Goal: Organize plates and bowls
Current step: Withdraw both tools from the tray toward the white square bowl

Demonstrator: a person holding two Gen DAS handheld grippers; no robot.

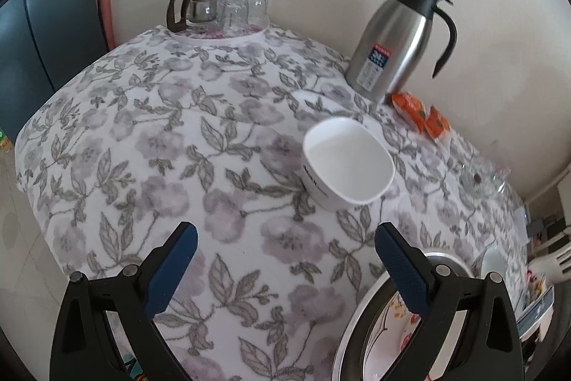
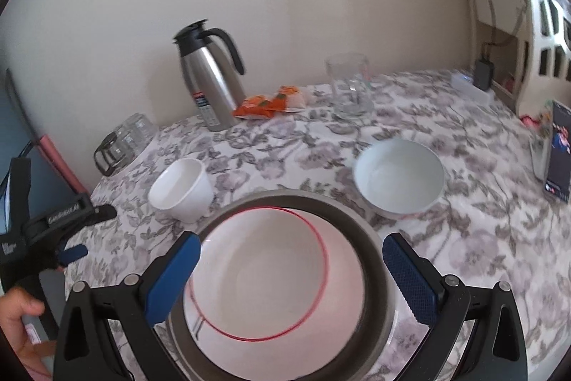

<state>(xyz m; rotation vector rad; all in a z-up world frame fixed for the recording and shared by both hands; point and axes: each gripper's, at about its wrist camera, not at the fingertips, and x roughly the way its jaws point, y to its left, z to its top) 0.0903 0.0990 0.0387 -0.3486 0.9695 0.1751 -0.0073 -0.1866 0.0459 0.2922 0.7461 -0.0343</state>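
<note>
Bowls and a plate sit on the flowered tablecloth (image 1: 150,145). Ahead of the left gripper (image 1: 285,259) and a little to its right stands a squarish white cup (image 1: 348,163), upright and empty, well clear of the fingers. That gripper's jaws are spread wide with nothing between them, only cloth below. At its right finger the rim of a metal basin (image 1: 351,327) shows, with a patterned dish inside, partly hidden.

The right gripper (image 2: 289,268) hovers over the same basin (image 2: 374,238), jaws wide apart and holding nothing; between its fingers lies a white plate (image 2: 271,277) with a red ring, nested in the basin. Ahead and to the right rests a round white bowl (image 2: 399,177); ahead to the left, the cup. Farther back stand a steel flask (image 2: 210,81), orange packets (image 2: 271,104) and what seems a clear glass jug (image 2: 349,88), blurred.
</note>
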